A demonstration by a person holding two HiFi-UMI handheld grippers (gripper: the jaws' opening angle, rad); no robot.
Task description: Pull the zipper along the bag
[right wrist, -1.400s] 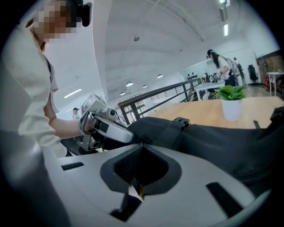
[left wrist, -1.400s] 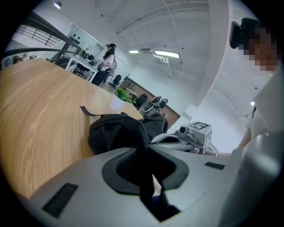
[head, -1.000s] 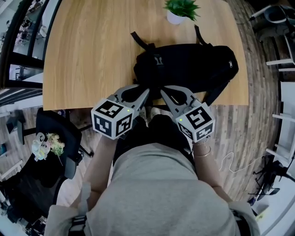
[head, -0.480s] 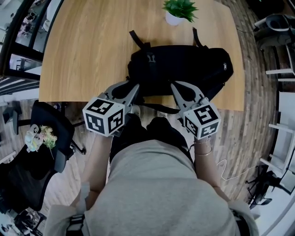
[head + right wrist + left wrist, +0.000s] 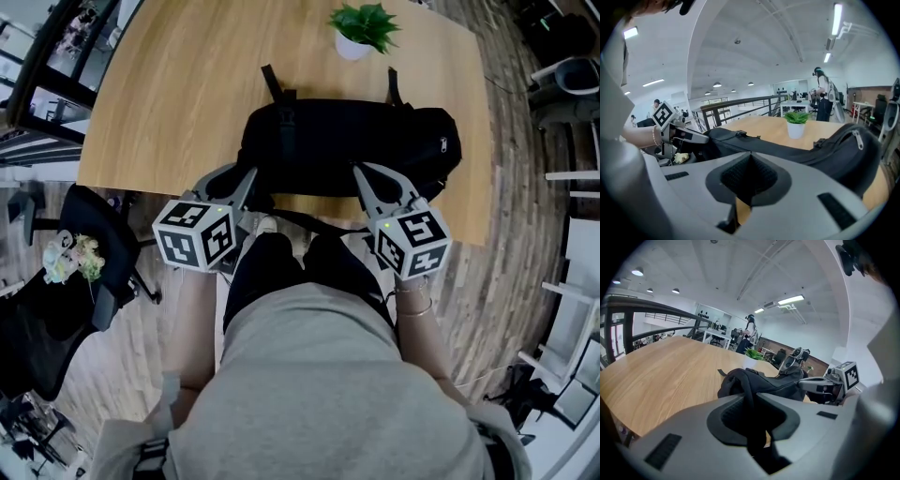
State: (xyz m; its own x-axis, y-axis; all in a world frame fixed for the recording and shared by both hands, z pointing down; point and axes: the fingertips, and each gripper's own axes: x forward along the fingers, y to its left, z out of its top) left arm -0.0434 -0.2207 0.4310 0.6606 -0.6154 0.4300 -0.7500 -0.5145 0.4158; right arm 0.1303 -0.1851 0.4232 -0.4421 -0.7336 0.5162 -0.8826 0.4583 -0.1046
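Note:
A black backpack (image 5: 347, 141) lies flat on the wooden table (image 5: 169, 94), and its zipper pull (image 5: 443, 145) shows near its right end. My left gripper (image 5: 248, 176) is at the bag's left front corner. A black strap of the bag (image 5: 749, 385) runs down between its jaws, which have just eased open a little and still pinch it. My right gripper (image 5: 359, 171) is at the bag's front edge near the middle, shut with nothing between its pads. The right gripper view shows the bag (image 5: 797, 152) stretching ahead, with the zipper pull (image 5: 856, 136) on its far right bulge.
A small potted plant (image 5: 361, 26) stands behind the bag at the table's far edge. The table's near edge (image 5: 141, 187) runs just under both grippers. An office chair (image 5: 89, 281) is on the floor at the left. People stand far off in the room.
The two grippers, close together a second ago, now stand apart. The right one has slid to the right along the bag's front edge. The left one has turned at the left corner.

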